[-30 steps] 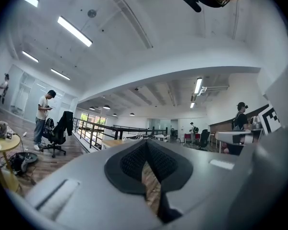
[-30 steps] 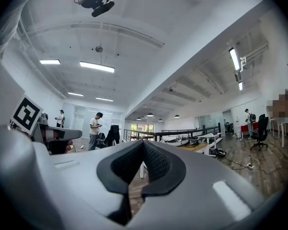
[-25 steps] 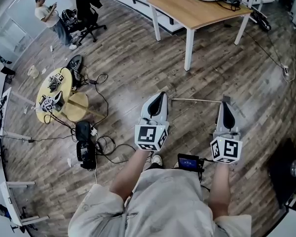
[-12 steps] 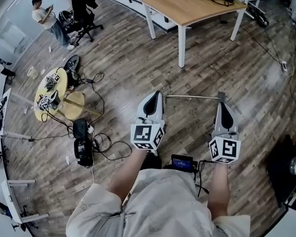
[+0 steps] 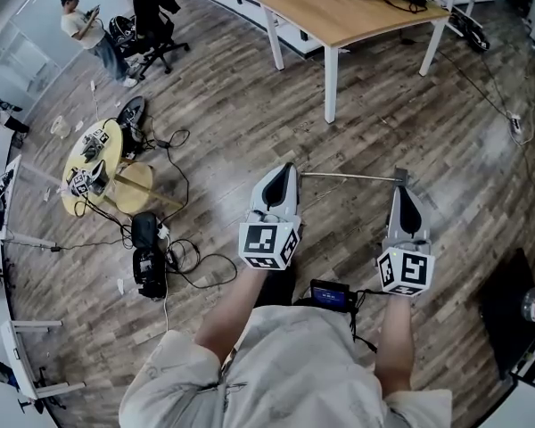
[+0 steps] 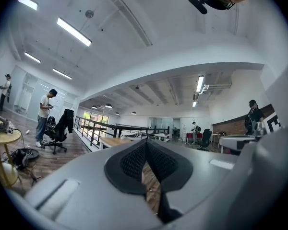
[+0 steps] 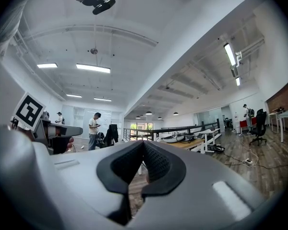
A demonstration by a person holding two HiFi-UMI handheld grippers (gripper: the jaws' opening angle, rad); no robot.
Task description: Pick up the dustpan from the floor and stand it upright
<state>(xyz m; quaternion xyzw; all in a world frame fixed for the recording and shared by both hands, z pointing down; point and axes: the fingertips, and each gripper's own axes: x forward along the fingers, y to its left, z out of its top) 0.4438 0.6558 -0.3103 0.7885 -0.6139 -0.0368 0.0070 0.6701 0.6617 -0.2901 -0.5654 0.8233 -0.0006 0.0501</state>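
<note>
In the head view a thin metal rod (image 5: 349,177) lies flat on the wooden floor. It looks like the dustpan's long handle, and a small grey part (image 5: 403,177) at its right end is mostly hidden behind my right gripper. My left gripper (image 5: 285,171) is held level over the rod's left end, jaws shut and empty. My right gripper (image 5: 401,191) is level over the right end, also shut with nothing in it. In the gripper views the left gripper (image 6: 145,145) and right gripper (image 7: 143,145) show tips pressed together; the dustpan is not seen there.
A wooden table (image 5: 357,16) on white legs stands ahead. At the left are a round yellow table (image 5: 116,181), cables and a black box (image 5: 149,261). An office chair (image 5: 156,16) and a standing person (image 5: 85,27) are far left. A black mat (image 5: 510,315) lies at the right.
The floor and table have slid slightly left and up in the head view. Both grippers stay shut, level and side by side above the rod.
</note>
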